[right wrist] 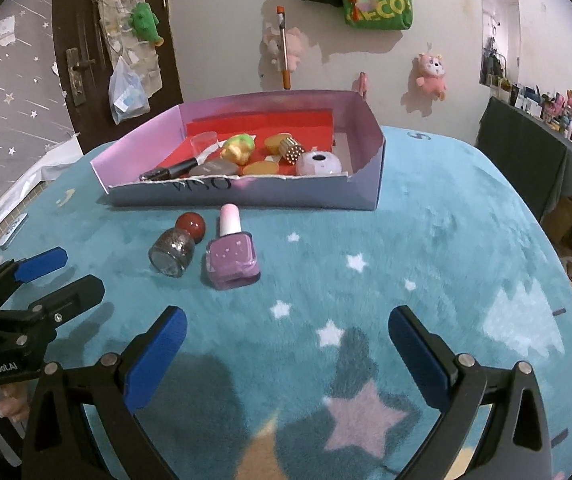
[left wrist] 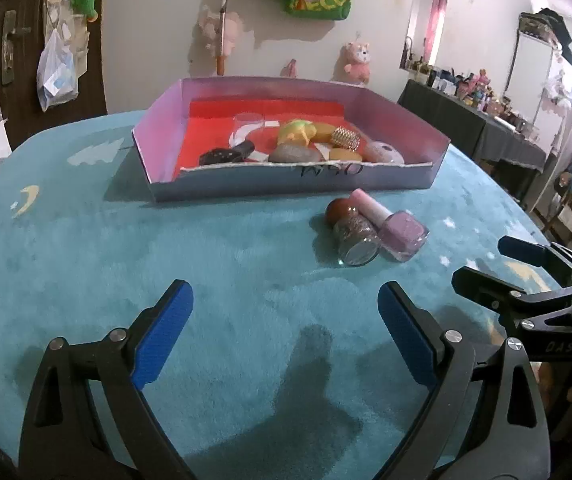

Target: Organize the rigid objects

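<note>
Progress check: most of the small rigid items already sit inside the box, the open cardboard tray with the red lining at the far side of the table. Inside it you have a clear cup, a yellow-green toy, a studded gold cylinder, a pale lilac round jar, a dark tube and a few flat stone-like pieces. Two things are left, both lying on their sides just in front of the box's near wall: the glitter bottle with the red-brown round cap, and the lilac nail polish bottle with the pink cap, side by side, close or touching. Your left hand-held gripper is wide open with nothing between the pads, well short of the box. Your right hand-held gripper is also spread wide and empty, nearer you than both bottles. I'd judge roughly two pick-and-place moves remain; the lilac bottle sits closest to your right side.
</note>
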`<action>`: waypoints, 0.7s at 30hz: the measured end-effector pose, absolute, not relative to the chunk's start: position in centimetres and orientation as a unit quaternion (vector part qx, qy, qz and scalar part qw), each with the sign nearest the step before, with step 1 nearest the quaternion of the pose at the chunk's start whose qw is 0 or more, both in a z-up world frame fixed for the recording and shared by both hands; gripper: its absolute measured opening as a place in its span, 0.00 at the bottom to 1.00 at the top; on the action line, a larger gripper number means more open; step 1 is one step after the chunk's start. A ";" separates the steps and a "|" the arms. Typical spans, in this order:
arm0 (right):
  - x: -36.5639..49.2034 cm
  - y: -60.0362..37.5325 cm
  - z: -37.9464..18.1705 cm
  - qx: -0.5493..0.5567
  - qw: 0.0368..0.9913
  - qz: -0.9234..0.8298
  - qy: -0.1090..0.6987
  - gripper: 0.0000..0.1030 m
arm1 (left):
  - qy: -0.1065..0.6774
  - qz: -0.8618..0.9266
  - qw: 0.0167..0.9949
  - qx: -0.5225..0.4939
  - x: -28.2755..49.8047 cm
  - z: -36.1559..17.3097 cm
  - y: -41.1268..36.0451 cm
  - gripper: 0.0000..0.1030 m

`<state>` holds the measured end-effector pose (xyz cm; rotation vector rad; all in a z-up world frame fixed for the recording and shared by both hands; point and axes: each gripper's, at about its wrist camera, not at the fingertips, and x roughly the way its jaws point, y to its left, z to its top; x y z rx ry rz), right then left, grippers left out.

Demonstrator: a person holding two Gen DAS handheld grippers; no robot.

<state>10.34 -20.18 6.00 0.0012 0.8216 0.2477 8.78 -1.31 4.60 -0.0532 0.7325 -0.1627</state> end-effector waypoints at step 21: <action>10.8 -20.1 5.5 0.000 0.903 0.118 0.414 1.00 | 0.367 -0.077 0.927 -0.023 9.3 4.2 -1.5 0.92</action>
